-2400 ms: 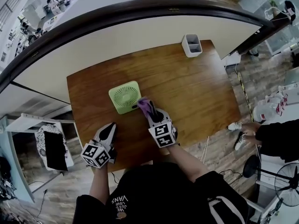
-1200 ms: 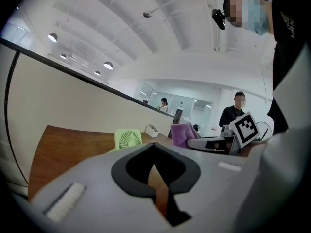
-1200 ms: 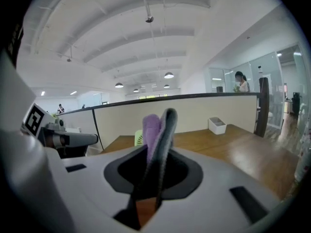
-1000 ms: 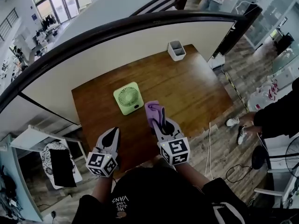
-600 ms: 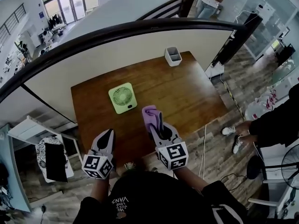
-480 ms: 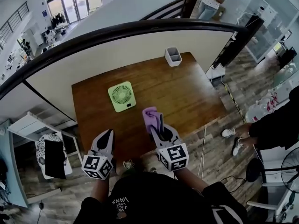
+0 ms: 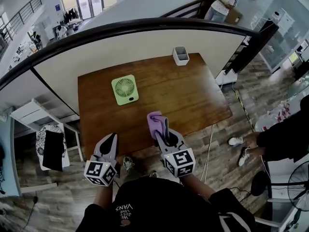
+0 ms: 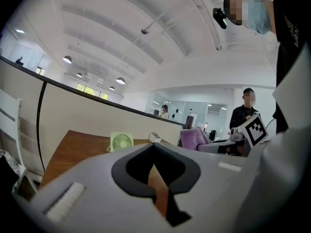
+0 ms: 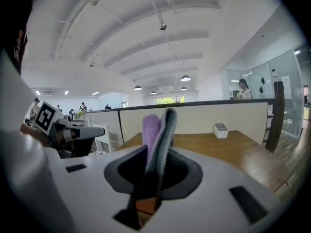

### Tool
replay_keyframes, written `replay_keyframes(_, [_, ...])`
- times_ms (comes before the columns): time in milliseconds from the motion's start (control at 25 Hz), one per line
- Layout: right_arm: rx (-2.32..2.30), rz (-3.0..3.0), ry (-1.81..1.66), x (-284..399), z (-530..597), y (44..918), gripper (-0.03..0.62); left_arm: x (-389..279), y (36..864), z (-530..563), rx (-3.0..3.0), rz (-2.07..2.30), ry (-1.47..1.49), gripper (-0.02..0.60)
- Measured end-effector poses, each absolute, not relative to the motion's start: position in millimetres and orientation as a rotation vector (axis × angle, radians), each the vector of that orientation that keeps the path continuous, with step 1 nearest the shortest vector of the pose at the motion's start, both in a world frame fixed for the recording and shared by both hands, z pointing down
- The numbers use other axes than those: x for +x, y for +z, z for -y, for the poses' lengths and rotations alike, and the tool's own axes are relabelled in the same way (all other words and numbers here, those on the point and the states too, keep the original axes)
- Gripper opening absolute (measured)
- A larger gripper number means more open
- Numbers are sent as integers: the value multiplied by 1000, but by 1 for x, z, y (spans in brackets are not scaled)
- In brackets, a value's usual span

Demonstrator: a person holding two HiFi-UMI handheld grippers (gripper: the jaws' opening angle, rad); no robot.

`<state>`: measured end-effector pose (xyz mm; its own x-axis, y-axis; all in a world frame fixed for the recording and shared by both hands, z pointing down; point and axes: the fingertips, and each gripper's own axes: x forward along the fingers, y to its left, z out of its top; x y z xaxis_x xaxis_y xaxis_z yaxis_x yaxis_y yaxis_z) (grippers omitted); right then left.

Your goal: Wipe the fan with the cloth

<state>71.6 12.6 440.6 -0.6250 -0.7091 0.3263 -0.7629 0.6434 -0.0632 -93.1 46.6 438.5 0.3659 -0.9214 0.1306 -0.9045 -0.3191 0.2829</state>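
Green fan (image 7: 125, 89) sits on table (image 7: 203, 95), well apart from both grippers; right gripper (image 7: 162, 125) clamped on purple cloth (image 7: 154, 120) near table's front edge; left gripper (image 7: 111, 139) jaws together, empty; cloth off fan, so wiping likely finished or paused

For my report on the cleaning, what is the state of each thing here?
fan: on the table, untouched
cloth: bunched, held clear of the fan
left gripper: shut, empty
right gripper: shut on the cloth
white holder: upright at the table's far edge
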Motion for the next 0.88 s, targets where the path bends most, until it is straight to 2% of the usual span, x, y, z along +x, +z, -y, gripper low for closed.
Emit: replay_keyframes(880, [1090, 2611, 285, 108, -61, 453, 87, -58, 442, -109, 2258, 1713, -99, 11])
